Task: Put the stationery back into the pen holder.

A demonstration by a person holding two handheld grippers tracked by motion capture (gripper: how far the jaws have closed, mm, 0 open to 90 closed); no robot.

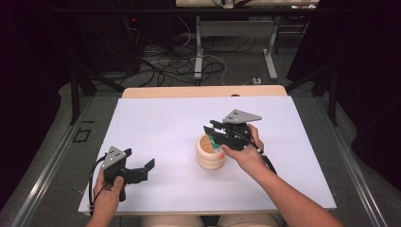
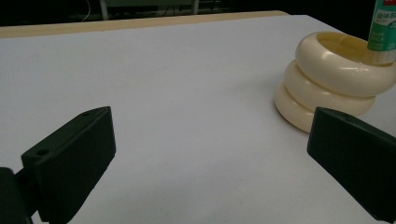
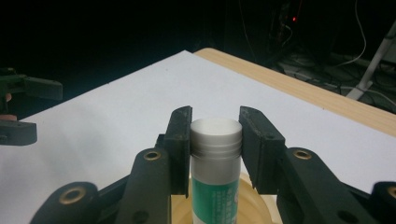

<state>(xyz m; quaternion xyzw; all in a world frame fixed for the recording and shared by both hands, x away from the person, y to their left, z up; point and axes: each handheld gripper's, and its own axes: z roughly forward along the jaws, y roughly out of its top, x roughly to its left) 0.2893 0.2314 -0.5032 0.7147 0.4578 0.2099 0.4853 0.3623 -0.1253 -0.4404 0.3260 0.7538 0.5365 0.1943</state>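
A cream holder [image 1: 210,156] made of three stacked rings stands at the middle of the white table [image 1: 165,123]. My right gripper [image 1: 213,132] is just above its right rim, shut on a glue stick [image 1: 216,143] with a white cap and a green label. In the right gripper view both jaws press the glue stick [image 3: 215,154] just below its cap, and its lower end reaches into the holder [image 3: 254,200]. My left gripper [image 1: 149,169] is open and holds nothing, near the front left of the table. In its view, the holder [image 2: 327,79] and glue stick [image 2: 384,28] are at the far right.
The white sheet covers a wooden tabletop whose bare edge [image 1: 203,91] runs along the far side. Beyond it are table legs and loose cables [image 1: 184,61] on the floor. The left gripper [image 3: 23,107] appears at the left edge of the right gripper view.
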